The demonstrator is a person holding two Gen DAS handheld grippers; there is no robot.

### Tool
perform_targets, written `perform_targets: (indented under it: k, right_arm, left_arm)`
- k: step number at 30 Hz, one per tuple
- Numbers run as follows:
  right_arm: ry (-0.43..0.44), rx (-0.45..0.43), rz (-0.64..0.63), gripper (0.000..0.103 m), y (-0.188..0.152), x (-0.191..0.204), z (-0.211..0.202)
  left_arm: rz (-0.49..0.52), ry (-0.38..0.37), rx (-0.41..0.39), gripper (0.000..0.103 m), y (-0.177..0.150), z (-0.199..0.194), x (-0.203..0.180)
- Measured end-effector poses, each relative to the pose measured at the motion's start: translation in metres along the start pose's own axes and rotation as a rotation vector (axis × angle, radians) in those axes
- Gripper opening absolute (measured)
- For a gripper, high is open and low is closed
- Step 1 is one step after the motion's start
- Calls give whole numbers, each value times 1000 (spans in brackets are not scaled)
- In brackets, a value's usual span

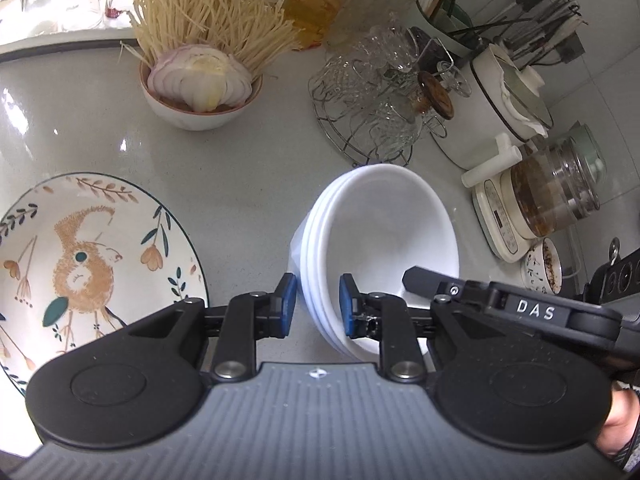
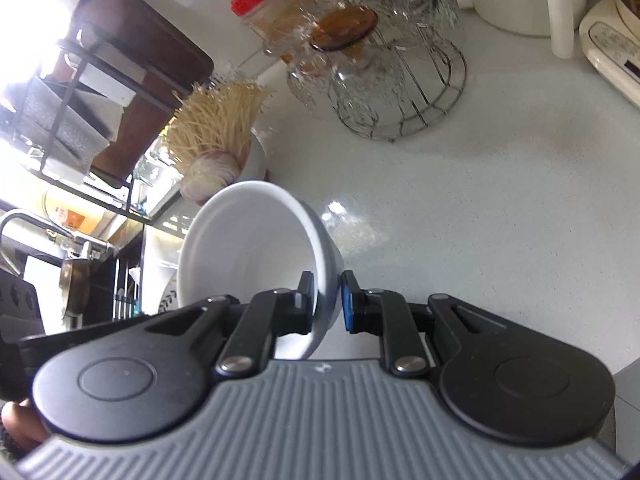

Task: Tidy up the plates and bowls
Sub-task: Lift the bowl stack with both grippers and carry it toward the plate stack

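A stack of white bowls [image 1: 380, 240], at least three nested together, was tilted above the grey countertop [image 1: 248, 168], near its middle. The left gripper [image 1: 318, 306] had its blue-padded fingers narrowed around the near rim of the stack, one pad outside and one inside, apparently clamping it. In the right wrist view, the right gripper [image 2: 326, 300] pinched the rim of a white bowl [image 2: 256, 248] in the same way, one finger inside and one outside; whether this was the same stack gripped from the other side could not be told, though the right gripper's black body did show beside the stack in the left view.

Just left of the stack lay a painted plate [image 1: 92, 264] with an orange bird and leaves, flat on the counter and apart from the bowls. Farther back stood a bowl of enoki mushrooms and sliced onion [image 1: 200, 88], a wire rack of glass cups [image 1: 376, 108], a white pot [image 1: 500, 108] and a glass kettle on its base [image 1: 552, 196].

Judging by this, the bowls were already gathered into one stack but not yet set down, and the plate remained unplaced.
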State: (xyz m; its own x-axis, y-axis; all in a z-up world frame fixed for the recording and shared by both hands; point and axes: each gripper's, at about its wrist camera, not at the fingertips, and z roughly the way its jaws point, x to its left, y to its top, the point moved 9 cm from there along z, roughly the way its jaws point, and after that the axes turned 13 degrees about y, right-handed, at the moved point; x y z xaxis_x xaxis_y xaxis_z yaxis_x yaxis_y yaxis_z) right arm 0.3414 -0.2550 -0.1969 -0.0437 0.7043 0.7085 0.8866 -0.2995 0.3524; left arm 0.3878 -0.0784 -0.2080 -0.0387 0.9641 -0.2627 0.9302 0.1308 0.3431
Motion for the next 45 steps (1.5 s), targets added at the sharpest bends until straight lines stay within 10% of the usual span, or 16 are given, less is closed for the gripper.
perform_targets:
  k: [21, 45]
  right_arm:
    - [15, -104, -24, 17, 0, 46, -11]
    - [55, -84, -128, 17, -36, 133, 53]
  left_arm:
    - [58, -58, -68, 25, 7, -40, 16]
    - [11, -6, -127, 25, 5, -88, 132]
